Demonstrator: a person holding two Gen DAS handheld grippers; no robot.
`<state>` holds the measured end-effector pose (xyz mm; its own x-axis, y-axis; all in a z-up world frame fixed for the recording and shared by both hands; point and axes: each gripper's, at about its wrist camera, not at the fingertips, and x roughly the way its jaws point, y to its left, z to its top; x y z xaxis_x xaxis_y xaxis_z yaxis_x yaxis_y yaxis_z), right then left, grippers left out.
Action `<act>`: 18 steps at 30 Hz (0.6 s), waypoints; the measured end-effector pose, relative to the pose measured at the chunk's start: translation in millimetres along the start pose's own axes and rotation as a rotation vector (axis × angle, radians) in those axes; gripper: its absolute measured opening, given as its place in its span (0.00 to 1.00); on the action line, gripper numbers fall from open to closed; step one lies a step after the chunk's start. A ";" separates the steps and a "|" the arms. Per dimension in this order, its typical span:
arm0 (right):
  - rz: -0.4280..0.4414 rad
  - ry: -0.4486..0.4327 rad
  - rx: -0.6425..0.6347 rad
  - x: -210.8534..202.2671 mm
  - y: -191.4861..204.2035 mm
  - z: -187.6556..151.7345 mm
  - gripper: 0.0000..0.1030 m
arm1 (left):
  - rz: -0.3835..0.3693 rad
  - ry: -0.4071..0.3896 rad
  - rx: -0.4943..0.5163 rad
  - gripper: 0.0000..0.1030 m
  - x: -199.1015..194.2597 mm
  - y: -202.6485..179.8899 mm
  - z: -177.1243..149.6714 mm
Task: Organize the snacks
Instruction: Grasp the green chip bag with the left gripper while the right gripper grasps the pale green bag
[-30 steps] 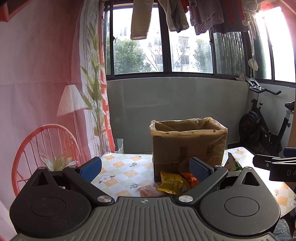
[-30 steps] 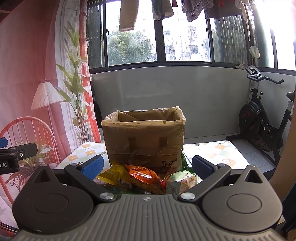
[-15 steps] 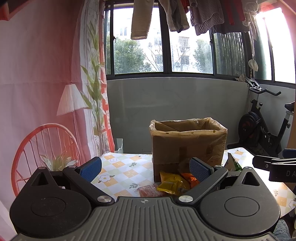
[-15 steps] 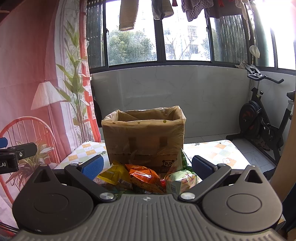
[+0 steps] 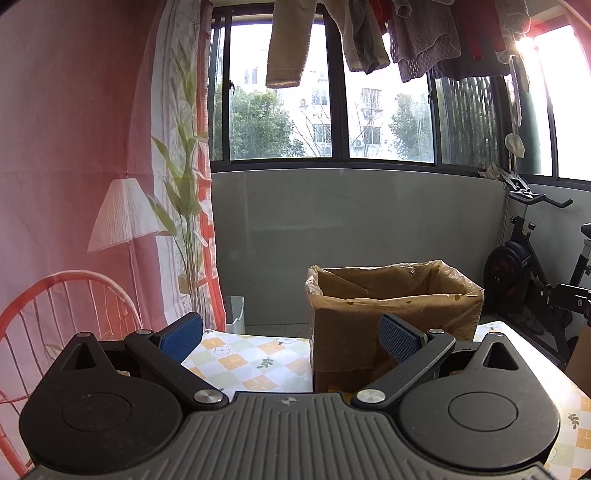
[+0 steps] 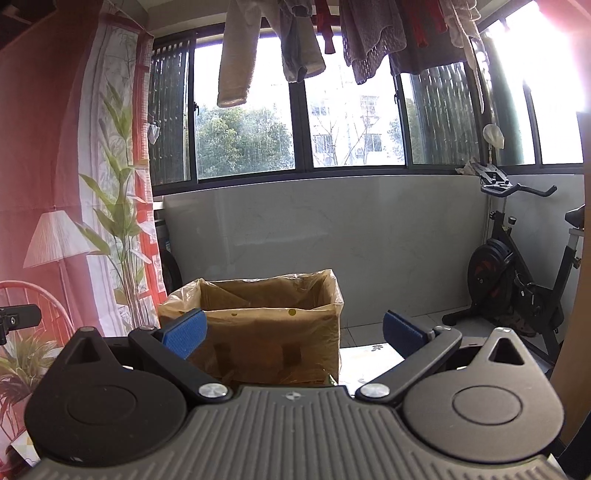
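The left tongs [image 5: 290, 338] stand released, their two blue-padded fingers [image 5: 181, 336] spread wide with nothing between them, held above the bench [image 5: 255, 360], which wears a checked cloth of white, yellow and pale green squares with small flowers. The right tongs [image 6: 293, 332] are likewise released and empty, blue pads [image 6: 400, 332] far apart.

The landmark is the brown cardboard box lined with a clear plastic bag [image 5: 391, 295], standing upright and open-topped on the bench. In the left wrist view it sits ahead of the left tongs and toward their right finger, which overlaps its front face. In the right wrist view the same box [image 6: 258, 321] lies ahead and toward the left finger. No snack packets can be made out; the ground in front of the box is hidden behind the tong bodies, save for a thin yellowish sliver [image 5: 334, 387] at the box's foot that I cannot identify.

Left of the box hangs a pink printed backdrop with a lamp, red chair and bamboo [image 5: 122, 221]. Behind the box rises a grey wall under dark-framed windows [image 5: 332, 122], with laundry [image 5: 369, 33] strung above. Right of the box stands a black exercise bike [image 6: 517, 280].
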<state>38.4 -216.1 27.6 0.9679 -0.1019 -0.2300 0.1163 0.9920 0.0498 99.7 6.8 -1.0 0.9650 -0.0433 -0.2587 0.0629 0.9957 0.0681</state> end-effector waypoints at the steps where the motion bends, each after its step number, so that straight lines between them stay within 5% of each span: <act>1: 0.004 0.005 0.001 10.8 -2.7 -0.8 1.00 | 0.002 0.014 -0.019 0.99 12.0 1.4 -1.6; 5: 0.000 0.083 0.014 49.7 -11.8 -8.8 1.00 | -0.016 0.089 -0.094 0.99 53.7 6.1 -15.7; 8: 0.125 0.151 0.038 64.7 -22.7 -20.1 1.00 | -0.052 0.118 -0.119 0.99 73.6 0.1 -33.4; 12: 0.066 0.211 -0.067 88.6 -18.6 -36.4 0.99 | -0.076 0.190 -0.082 0.93 104.9 -23.8 -55.9; 18: 0.082 0.211 -0.133 99.3 -10.7 -56.4 1.00 | -0.263 0.334 -0.138 0.89 122.5 -40.4 -105.3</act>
<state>120.7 -232.7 -50.5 0.9034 -0.0169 -0.4285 -0.0043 0.9988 -0.0485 188.7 -30.1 -136.8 0.7841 -0.2900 -0.5487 0.2384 0.9570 -0.1651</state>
